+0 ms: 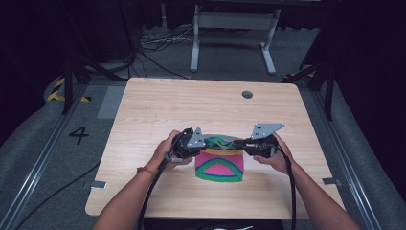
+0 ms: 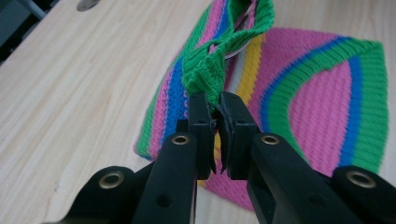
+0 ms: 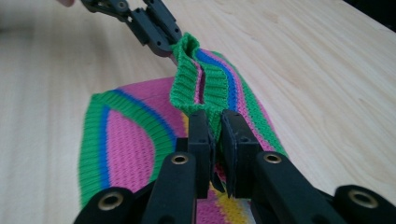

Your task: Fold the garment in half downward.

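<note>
On the table: a striped knitted cloth [image 1: 219, 165] lies near the front edge, midway across, its far edge lifted off the wood between the two grippers.
Knitted cloth: pink, green, blue and yellow bands; the near part lies flat, the ribbed green hem [image 2: 219, 60] is pulled up into a raised, bunched strip.
Left gripper [image 1: 203, 143]: held in the person's left hand [image 1: 168, 148]; its jaws are nearly closed, pinching the green hem at the cloth's left end, as the left gripper view shows.
Right gripper [image 1: 239, 142]: held in the right hand [image 1: 272, 157]; its jaws are likewise squeezed onto the hem at the cloth's right end, and in the right gripper view the left gripper [image 3: 161, 35] appears beyond at the hem's far end.
Table [image 1: 158, 110]: pale wood grain with rounded corners, a round cable hole [image 1: 247, 94] near the far right; bare apart from the cloth.
Room: dark, with grey carpet [image 1: 28, 143], a "4" marked on the floor [image 1: 79, 135] to the left, loose cables [image 1: 158, 45] beyond the table, and the white legs of another desk [image 1: 232, 33] at the back.
</note>
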A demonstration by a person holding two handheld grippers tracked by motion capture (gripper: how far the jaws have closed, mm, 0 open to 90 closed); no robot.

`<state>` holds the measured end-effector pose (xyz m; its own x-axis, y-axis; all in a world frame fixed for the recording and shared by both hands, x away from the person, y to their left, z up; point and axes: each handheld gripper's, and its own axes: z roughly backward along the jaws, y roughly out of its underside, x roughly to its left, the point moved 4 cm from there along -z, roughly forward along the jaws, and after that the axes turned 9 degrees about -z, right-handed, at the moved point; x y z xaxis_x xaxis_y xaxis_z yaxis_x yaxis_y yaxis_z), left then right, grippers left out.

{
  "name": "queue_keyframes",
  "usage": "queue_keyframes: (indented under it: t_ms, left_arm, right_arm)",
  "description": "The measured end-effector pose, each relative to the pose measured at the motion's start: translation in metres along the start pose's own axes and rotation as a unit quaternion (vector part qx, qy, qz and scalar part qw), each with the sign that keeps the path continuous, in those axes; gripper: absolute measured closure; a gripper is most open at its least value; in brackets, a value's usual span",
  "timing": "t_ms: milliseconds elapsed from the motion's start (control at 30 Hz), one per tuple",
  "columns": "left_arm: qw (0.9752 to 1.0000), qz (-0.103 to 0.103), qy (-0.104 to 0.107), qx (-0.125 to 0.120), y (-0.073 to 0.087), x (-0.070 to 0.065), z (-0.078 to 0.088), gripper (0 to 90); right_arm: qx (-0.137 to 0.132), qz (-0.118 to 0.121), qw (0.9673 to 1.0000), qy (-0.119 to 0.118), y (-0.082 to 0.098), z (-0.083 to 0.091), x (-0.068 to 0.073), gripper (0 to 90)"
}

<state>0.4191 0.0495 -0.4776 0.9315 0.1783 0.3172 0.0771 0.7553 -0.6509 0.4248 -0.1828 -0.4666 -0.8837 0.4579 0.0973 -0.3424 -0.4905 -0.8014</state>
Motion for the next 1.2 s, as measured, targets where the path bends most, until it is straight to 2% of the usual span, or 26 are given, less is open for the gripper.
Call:
queue_keyframes:
  t_ms: [133, 267, 533, 633, 800, 933, 1100, 1200]
  left_arm:
    - [0.9999, -0.005, 0.011, 0.002, 0.003, -0.011, 0.003, 84.0]
    - [0.9995, -0.019, 0.025, 0.004, 0.005, -0.023, 0.005, 84.1]
    - [0.9978, -0.041, 0.049, 0.019, 0.009, -0.042, 0.004, 84.5]
    - [0.9969, -0.051, 0.053, 0.029, 0.012, -0.049, 0.004, 84.4]
    - [0.9964, -0.054, 0.056, 0.034, 0.014, -0.054, 0.004, 84.4]
    - [0.9956, -0.060, 0.061, 0.038, 0.017, -0.057, 0.003, 84.2]
    - [0.9945, -0.063, 0.069, 0.046, 0.021, -0.061, 0.001, 82.0]
    - [0.9946, -0.056, 0.076, 0.043, 0.023, -0.062, 0.001, 78.9]
  right_arm:
    - [0.002, 0.006, 0.9999, -0.012, 0.005, 0.005, 0.011, 83.2]
    - [0.013, 0.017, 0.9995, -0.022, 0.014, 0.009, 0.024, 82.5]
    - [0.038, 0.024, 0.9984, -0.036, 0.031, 0.009, 0.042, 82.2]
    - [0.048, 0.033, 0.9973, -0.045, 0.036, 0.009, 0.051, 83.1]
    - [0.055, 0.046, 0.9959, -0.056, 0.038, 0.007, 0.062, 84.3]
    - [0.063, 0.050, 0.9951, -0.056, 0.041, 0.003, 0.064, 83.8]
    - [0.070, 0.043, 0.9954, -0.049, 0.048, -0.003, 0.062, 81.2]
    - [0.077, 0.044, 0.9951, -0.044, 0.052, -0.005, 0.062, 79.3]
